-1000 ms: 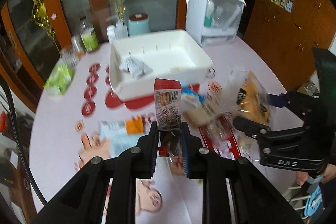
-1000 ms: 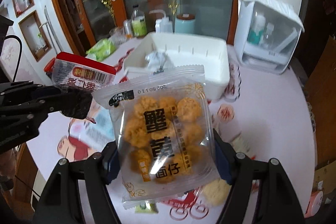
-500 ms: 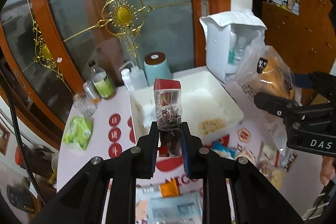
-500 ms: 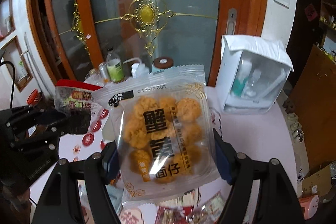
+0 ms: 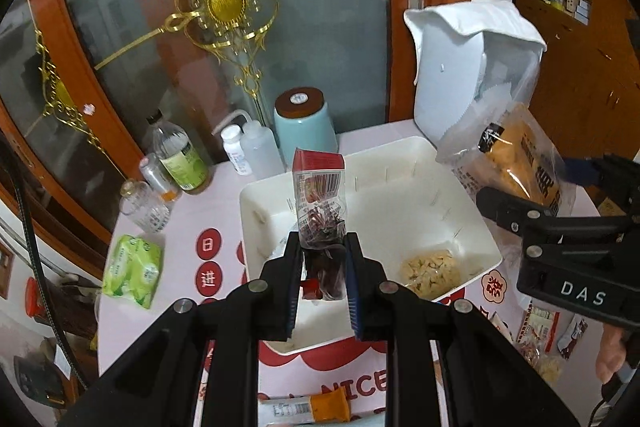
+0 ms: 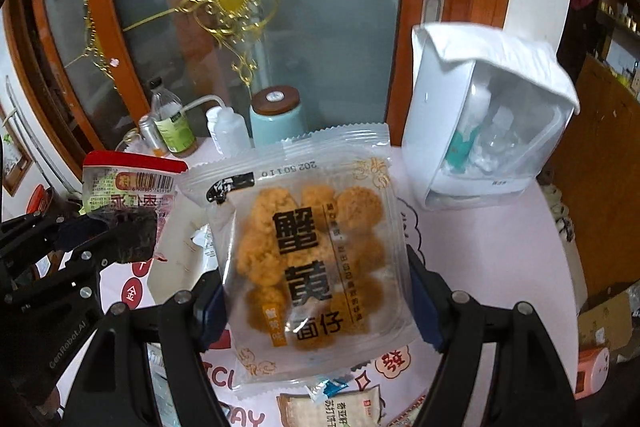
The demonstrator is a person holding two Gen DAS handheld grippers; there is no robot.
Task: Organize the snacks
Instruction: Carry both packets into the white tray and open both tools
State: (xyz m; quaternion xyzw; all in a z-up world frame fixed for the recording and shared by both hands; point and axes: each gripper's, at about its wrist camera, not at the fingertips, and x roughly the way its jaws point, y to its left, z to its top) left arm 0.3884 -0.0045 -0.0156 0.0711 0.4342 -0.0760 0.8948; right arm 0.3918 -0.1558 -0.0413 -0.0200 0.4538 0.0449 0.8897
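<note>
Two packets hang over the white bin [image 5: 472,211]: the left gripper [image 5: 322,251] clamped on the red-topped jujube packet [image 5: 320,203], the right gripper [image 6: 316,291] clamped on the crab-roe snack bag [image 6: 312,243]. Lower each inside the bin's walls before letting go, beside the pale snack [image 5: 430,267] already there.

A round table [image 5: 172,251] under a pale printed cloth carries a white bin [image 5: 476,227]. Behind the bin stand a blue canister [image 5: 306,131], two white bottles [image 5: 256,151] and a green-labelled bottle [image 5: 180,155]. Left of the bin lies a green packet [image 5: 132,271]; right behind it, a white lidded box [image 5: 448,79]. Loose snack packets [image 5: 536,327] lie near its front right corner.
</note>
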